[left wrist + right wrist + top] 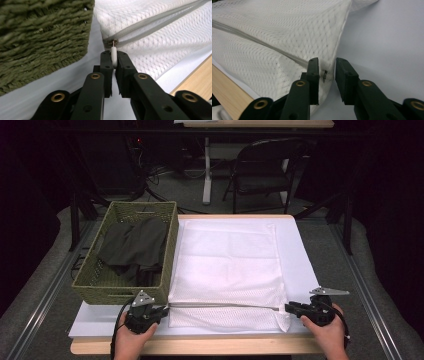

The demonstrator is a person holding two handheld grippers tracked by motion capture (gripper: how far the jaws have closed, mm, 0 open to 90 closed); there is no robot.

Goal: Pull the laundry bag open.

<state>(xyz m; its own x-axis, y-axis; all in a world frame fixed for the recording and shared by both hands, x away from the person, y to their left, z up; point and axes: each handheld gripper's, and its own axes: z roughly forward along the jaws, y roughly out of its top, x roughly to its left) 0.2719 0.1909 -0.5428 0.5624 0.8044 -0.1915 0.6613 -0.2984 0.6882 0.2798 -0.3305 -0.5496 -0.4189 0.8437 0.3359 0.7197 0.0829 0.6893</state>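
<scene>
**White mesh laundry bag, zipper run all the way to the left end**

White mesh laundry bag [225, 265] lies flat on the white sheet covering the table [200, 346], right next to a green woven basket [95, 287] with dark clothing [135, 245] piled in it. The zipper [225, 306] runs across the bag's near edge, left to right, and looks closed along its whole length.

Left gripper [164, 310] sits at the bag's near left corner, just in front of the basket. In the left gripper view its jaws are pinched tight on the little white zipper pull [113, 55], which hangs off the metal slider [113, 43] at the very end of the zipper track.

Right gripper [288, 308] is over at the bag's near right corner. In the right gripper view the jaws stand partly apart with a clear gap, and the corner of the mesh sits between them, but the pads aren't pressing on it. There's a small dark bit [324, 76] in that gap, can't tell what it is.
</scene>
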